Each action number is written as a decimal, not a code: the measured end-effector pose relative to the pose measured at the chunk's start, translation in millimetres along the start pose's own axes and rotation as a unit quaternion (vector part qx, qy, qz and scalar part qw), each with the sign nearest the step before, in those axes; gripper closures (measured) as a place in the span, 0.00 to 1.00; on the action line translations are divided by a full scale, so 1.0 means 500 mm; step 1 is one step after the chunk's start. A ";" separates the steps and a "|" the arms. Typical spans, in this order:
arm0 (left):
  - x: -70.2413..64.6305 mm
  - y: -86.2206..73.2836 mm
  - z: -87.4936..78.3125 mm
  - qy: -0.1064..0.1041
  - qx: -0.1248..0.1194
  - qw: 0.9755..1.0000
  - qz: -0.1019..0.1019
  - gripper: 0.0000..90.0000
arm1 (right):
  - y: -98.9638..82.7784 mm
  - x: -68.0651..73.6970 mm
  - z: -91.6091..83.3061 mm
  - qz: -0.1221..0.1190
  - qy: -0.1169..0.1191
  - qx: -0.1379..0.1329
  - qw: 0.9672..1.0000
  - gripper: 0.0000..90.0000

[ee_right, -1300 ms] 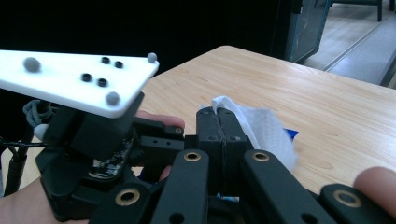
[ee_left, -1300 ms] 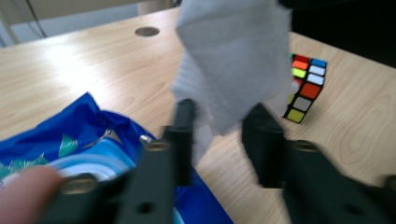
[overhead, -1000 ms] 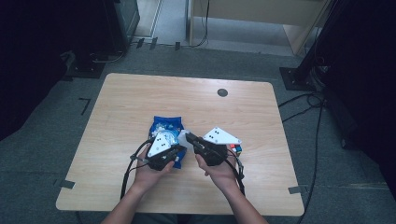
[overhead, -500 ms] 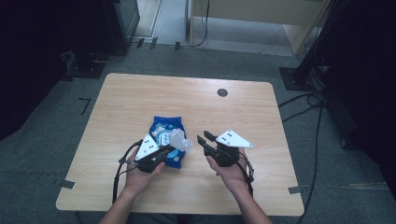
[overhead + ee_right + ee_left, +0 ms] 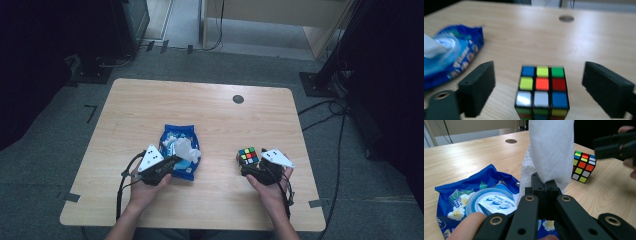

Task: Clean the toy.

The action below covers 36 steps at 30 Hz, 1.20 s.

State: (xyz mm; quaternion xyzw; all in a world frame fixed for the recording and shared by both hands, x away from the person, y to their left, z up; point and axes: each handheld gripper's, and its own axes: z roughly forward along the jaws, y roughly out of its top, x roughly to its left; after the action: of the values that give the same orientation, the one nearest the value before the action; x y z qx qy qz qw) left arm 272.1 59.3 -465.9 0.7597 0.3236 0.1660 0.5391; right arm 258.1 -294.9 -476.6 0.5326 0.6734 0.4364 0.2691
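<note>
On the wooden table [image 5: 150,115] lies one blue wipes packet [image 5: 175,140], left of the table's middle. One white wipe [image 5: 184,148] rises from that packet's round opening. One colourful puzzle cube [image 5: 248,156] stands on the table, well right of the packet. One dark round cap [image 5: 238,99] is set in the tabletop, beyond the cube toward the far edge. Two grippers are over the table: the left gripper [image 5: 167,163] at the packet, the right gripper [image 5: 251,167] at the cube. Two hands hold them.
</note>
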 end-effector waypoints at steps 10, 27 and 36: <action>-0.002 -0.002 0.001 -0.005 -0.003 1.000 0.000 1.00 | -0.056 -0.001 0.060 0.037 -0.032 0.097 0.994 0.08; -0.003 0.000 0.004 -0.013 -0.011 1.000 -0.008 1.00 | -0.047 0.017 0.057 -0.006 -0.007 0.072 0.997 0.38; -0.021 0.009 0.013 -0.029 -0.011 0.999 -0.008 1.00 | -0.009 0.115 0.015 -0.098 0.123 0.031 0.987 0.38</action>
State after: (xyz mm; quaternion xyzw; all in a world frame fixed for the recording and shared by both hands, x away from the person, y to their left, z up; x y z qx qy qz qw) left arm 269.6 46.5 -463.3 0.7554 0.3122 0.1431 0.5581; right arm 245.5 -238.1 -478.0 0.4144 0.7635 0.4489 0.2094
